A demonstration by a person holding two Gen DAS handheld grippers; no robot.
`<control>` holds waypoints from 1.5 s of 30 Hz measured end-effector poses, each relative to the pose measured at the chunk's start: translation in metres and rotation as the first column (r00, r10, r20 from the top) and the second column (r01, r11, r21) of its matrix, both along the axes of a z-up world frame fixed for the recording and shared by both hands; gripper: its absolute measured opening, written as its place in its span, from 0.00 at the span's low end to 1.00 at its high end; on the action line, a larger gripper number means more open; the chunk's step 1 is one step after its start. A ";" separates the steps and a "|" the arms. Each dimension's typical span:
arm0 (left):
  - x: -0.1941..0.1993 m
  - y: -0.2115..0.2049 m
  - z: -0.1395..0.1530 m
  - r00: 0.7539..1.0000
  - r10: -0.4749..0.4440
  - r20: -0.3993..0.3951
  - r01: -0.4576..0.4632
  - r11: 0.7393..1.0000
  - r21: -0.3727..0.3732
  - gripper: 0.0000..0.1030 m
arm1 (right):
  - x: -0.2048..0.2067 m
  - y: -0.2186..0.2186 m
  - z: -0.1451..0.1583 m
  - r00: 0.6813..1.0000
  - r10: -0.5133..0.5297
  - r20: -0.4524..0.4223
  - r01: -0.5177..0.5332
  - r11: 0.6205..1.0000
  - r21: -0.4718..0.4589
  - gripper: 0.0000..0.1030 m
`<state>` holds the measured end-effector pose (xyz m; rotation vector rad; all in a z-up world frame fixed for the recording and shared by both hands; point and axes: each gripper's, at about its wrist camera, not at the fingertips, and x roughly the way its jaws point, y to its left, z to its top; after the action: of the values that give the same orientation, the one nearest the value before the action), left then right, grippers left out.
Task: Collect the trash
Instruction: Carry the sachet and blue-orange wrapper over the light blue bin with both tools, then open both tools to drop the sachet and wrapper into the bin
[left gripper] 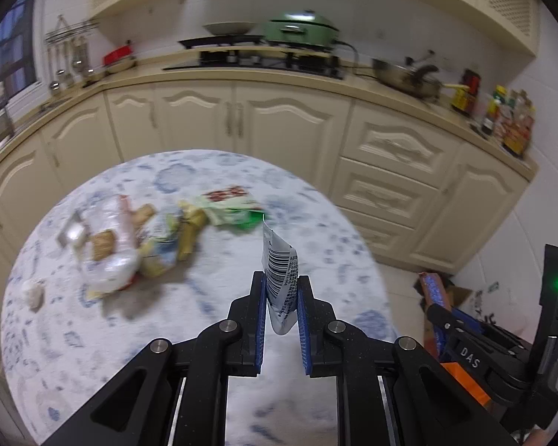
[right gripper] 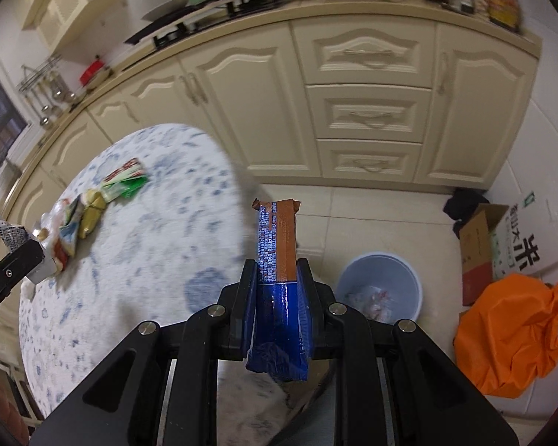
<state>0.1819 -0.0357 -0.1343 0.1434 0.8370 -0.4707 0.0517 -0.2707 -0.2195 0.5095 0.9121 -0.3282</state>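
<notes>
My left gripper [left gripper: 281,282] is shut on a white wrapper with a barcode [left gripper: 279,267], held above the round table [left gripper: 316,245]. My right gripper [right gripper: 278,269] is shut on a blue and brown snack wrapper [right gripper: 275,245], held past the table's right edge, left of and above the pale blue trash bin [right gripper: 381,271] on the floor. The bin holds some crumpled trash. A pile of wrappers [left gripper: 130,245] and a green and white packet [left gripper: 234,208] lie on the table; they also show in the right wrist view [right gripper: 78,219]. The right gripper shows at the left view's right edge [left gripper: 433,291].
Cream kitchen cabinets [right gripper: 364,111] run behind the table, with a stove and pans on the counter. A cardboard box [right gripper: 480,249] and an orange bag [right gripper: 513,330] sit on the floor right of the bin. A small crumpled scrap [left gripper: 33,293] lies at the table's left edge.
</notes>
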 end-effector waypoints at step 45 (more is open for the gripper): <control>0.086 -0.303 -0.150 0.909 -0.315 -0.275 0.352 0.930 0.100 0.44 | -0.075 -0.167 -0.075 0.931 -0.331 -0.156 0.345 0.935 0.078 0.68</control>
<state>0.2678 -0.3383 -0.2844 0.3745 1.1078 -0.7621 -0.0228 -0.4374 -0.2948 0.7507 0.9815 -0.6396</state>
